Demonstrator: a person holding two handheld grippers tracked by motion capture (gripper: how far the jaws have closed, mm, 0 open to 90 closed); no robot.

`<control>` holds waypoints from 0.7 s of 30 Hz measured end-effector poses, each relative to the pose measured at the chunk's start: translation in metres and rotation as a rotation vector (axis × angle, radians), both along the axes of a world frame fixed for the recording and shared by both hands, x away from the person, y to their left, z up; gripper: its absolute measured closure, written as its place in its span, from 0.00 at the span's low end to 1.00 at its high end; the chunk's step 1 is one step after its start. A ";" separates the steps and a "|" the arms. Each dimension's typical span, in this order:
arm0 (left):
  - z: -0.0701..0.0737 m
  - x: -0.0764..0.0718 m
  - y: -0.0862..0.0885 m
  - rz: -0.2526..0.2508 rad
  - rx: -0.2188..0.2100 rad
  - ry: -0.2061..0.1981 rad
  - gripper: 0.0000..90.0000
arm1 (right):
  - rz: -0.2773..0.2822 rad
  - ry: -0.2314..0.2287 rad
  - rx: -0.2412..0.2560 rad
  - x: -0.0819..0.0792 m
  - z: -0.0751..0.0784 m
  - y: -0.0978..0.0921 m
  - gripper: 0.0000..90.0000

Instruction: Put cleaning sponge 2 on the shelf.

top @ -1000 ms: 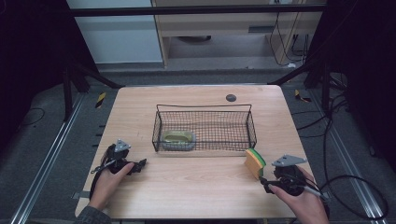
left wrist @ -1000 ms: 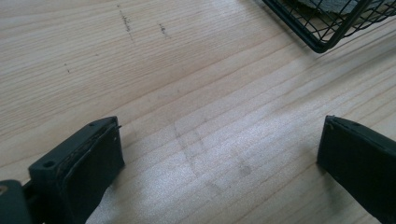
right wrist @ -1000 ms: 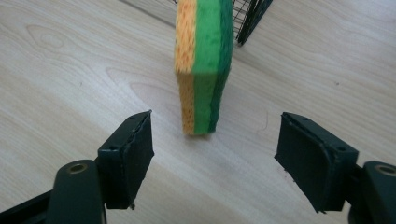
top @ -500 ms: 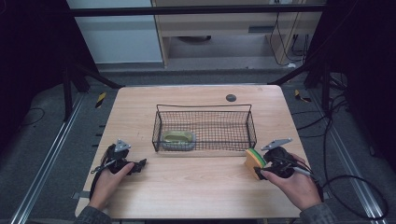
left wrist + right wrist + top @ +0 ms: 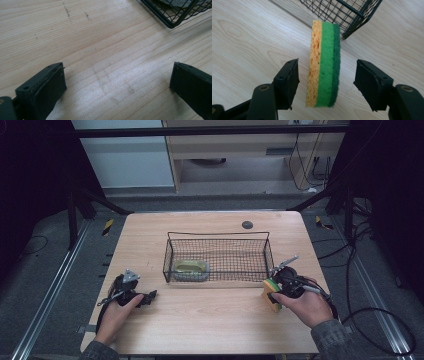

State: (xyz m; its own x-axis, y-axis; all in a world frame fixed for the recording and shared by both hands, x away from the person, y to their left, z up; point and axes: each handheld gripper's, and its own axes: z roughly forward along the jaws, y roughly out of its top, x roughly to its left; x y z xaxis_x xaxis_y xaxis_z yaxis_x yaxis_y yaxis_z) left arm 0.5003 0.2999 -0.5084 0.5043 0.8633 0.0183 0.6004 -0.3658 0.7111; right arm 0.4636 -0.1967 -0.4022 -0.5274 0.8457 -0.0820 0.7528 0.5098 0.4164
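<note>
Even overhead light brightens the table (image 5: 210,320) against dim surroundings; soft shadows fall beneath it, and both gripper views blur slightly at their edges.

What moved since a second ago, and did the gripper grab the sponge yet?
The right gripper moved forward to the sponge, which now stands on edge between its open jaws, not grabbed yet. The left gripper, the basket and the sponge stayed where they were.

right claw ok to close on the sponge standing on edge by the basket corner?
Probably yes. The right claw is open with one jaw on each side of the yellow-and-green sponge, which stands on edge on the wooden table. Nothing sits between jaws and sponge; the black wire basket lies beyond it.
</note>
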 end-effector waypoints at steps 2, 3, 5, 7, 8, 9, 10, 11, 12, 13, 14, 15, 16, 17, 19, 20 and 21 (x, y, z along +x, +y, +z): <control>0.000 0.000 0.000 0.000 0.000 0.000 0.00 | 0.007 0.015 -0.016 0.005 -0.003 0.003 0.41; 0.000 0.000 0.000 0.000 0.000 0.000 0.00 | 0.007 0.015 -0.016 0.005 -0.003 0.003 0.41; 0.000 0.000 0.000 0.000 0.000 0.000 0.00 | 0.010 0.026 -0.023 0.010 -0.005 0.004 0.44; 0.000 0.000 0.000 -0.001 0.000 0.000 0.00 | 0.000 0.040 -0.016 0.012 -0.005 0.005 0.44; 0.000 0.000 0.000 -0.002 0.002 0.001 0.00 | 0.002 0.048 -0.017 0.014 -0.006 0.006 0.45; 0.000 0.000 0.000 -0.002 0.002 0.001 0.00 | 0.006 0.050 -0.019 0.015 -0.007 0.006 0.46; 0.000 0.000 0.000 -0.002 0.001 0.001 0.00 | 0.006 0.050 -0.019 0.015 -0.007 0.006 0.46; 0.000 0.000 0.000 0.000 -0.001 0.000 0.00 | 0.003 0.059 -0.019 0.016 -0.007 0.007 0.46; 0.000 0.000 0.000 0.000 -0.001 0.000 0.00 | 0.007 0.063 -0.016 0.017 -0.008 0.007 0.47; 0.000 0.000 0.000 0.000 -0.001 0.000 0.00 | 0.005 0.068 -0.017 0.017 -0.008 0.008 0.48; 0.000 0.000 0.000 0.000 -0.001 0.001 0.00 | 0.006 0.071 -0.021 0.018 -0.008 0.009 0.48; 0.000 0.000 0.000 0.000 -0.001 0.001 0.00 | 0.008 0.073 -0.022 0.018 -0.009 0.009 0.49; 0.000 0.000 0.000 0.000 -0.001 0.001 0.00 | 0.011 0.078 -0.023 0.019 -0.010 0.010 0.49; 0.000 0.000 0.000 0.000 -0.001 0.001 0.00 | 0.012 0.080 -0.024 0.019 -0.011 0.010 0.50; 0.000 0.000 0.000 0.000 0.000 0.001 0.00 | 0.009 0.087 -0.025 0.019 -0.011 0.010 0.50; 0.000 0.000 0.000 0.000 -0.001 0.001 0.00 | 0.010 0.092 -0.028 0.020 -0.012 0.010 0.51; 0.000 0.001 0.000 -0.001 0.000 0.001 0.00 | 0.010 0.092 -0.028 0.020 -0.012 0.010 0.51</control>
